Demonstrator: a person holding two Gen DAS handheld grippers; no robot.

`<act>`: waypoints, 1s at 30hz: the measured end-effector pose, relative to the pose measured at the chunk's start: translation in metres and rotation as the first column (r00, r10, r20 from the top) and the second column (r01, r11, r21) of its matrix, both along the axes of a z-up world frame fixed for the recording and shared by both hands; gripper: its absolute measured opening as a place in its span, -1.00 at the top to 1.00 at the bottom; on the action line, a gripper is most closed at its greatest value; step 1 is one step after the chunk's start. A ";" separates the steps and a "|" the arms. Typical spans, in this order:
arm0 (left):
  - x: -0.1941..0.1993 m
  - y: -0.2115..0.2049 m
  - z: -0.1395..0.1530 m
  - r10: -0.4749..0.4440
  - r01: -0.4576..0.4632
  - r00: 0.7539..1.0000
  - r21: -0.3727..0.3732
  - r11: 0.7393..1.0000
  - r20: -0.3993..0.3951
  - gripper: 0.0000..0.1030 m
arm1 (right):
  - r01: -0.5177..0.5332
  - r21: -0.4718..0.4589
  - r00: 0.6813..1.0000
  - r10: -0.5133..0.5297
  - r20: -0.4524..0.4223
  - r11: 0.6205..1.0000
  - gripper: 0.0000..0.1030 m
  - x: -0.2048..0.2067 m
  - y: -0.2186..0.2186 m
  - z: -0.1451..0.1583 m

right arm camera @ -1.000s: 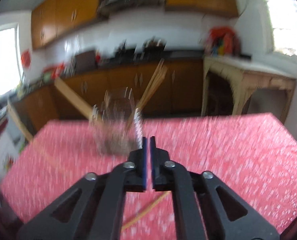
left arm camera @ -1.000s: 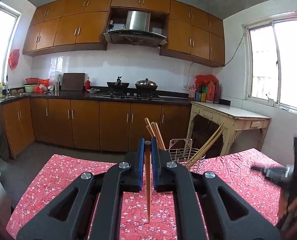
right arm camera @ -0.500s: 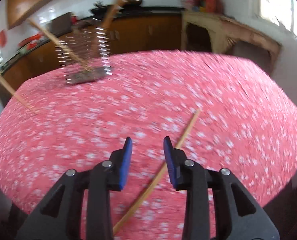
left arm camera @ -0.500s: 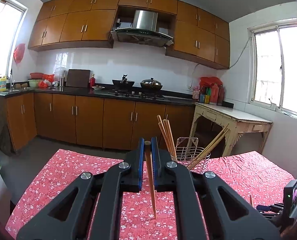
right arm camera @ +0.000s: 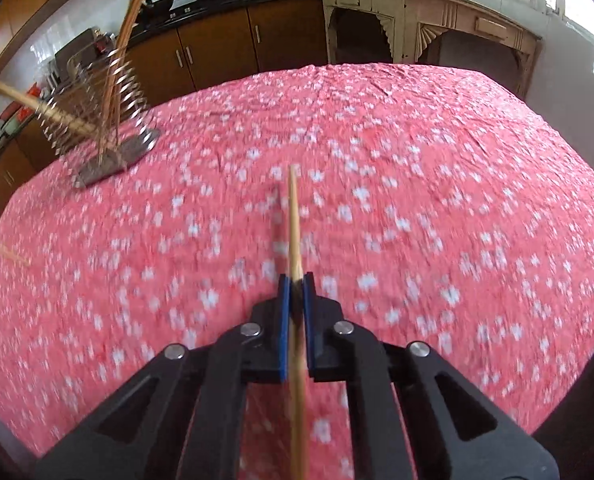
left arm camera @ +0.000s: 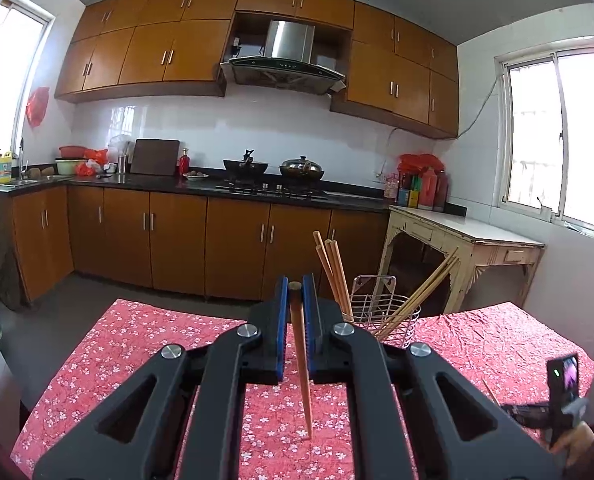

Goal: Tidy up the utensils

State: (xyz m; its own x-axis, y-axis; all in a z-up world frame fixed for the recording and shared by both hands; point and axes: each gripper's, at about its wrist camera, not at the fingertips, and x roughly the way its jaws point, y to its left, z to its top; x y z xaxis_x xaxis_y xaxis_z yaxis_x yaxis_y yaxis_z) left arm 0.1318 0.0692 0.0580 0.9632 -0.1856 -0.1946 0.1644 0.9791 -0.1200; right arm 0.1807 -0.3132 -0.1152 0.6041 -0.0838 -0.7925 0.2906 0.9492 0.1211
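Left wrist view
Left claw [left arm camera: 296, 292]: seen closed with its blue-padded fingers [left arm camera: 283, 312] clamped on a reddish-brown wooden chopstick [left arm camera: 300, 354], gripped near its blunt top end.
Held chopstick: hung almost upright between the black arms, its thin tip pointed down at the red floral-cloth worktop [left arm camera: 129, 344]; contact with the cloth cannot be told.
Wire utensil holder [left arm camera: 385, 320]: stood on the worktop just beyond and right of the claw, with several wooden chopsticks [left arm camera: 333, 276] leaning out of it, some to the left and some to the right.
Right claw: its body and small lit screen are seen at the lower right edge, low over the cloth; its fingers cannot be made out in this view.
Background: brown wooden kitchen cabinets [left arm camera: 177, 236] and a steel range hood [left arm camera: 285, 56] are seen behind the worktop.

Right wrist view
Right claw [right arm camera: 296, 294]: seen closed on a pale wooden chopstick [right arm camera: 294, 224], pinched between the blue pads.
Pale chopstick: run lengthwise through the claw, one end projected forward over the cloth and the other passed back between the arms; the picture is blurred.
Holder: seen at the far left of the worktop, well apart from the right claw.
Other chopstick tip: visible at the left edge, over the cloth.
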 end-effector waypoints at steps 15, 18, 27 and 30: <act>0.003 -0.013 0.001 -0.011 0.011 1.000 0.028 1.000 0.002 0.86 | -0.018 0.010 0.999 0.018 0.030 1.000 0.53 0.086 -0.018 0.021; 0.005 -0.011 0.000 -0.015 0.015 1.000 0.022 1.000 0.001 0.86 | -0.050 0.040 0.997 0.048 0.066 0.998 0.50 0.039 -0.014 0.021; 0.005 -0.005 -0.002 -0.012 0.012 1.000 0.006 1.000 -0.017 0.86 | -0.005 -0.066 0.999 0.007 0.031 0.998 0.42 -0.034 -0.010 -0.011; 0.003 -0.006 -0.001 -0.011 0.011 1.000 0.009 1.000 -0.019 0.86 | -0.008 -0.073 0.999 0.011 0.039 0.997 0.42 -0.045 -0.006 -0.014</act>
State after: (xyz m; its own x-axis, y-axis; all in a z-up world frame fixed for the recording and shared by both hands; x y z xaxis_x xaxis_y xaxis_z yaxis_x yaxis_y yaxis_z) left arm 0.1351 0.0631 0.0567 0.9571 -0.1946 -0.2147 0.1733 0.9783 -0.1139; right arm 0.1355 -0.3191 -0.1288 0.6357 -0.1350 -0.7600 0.2782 0.9585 0.0624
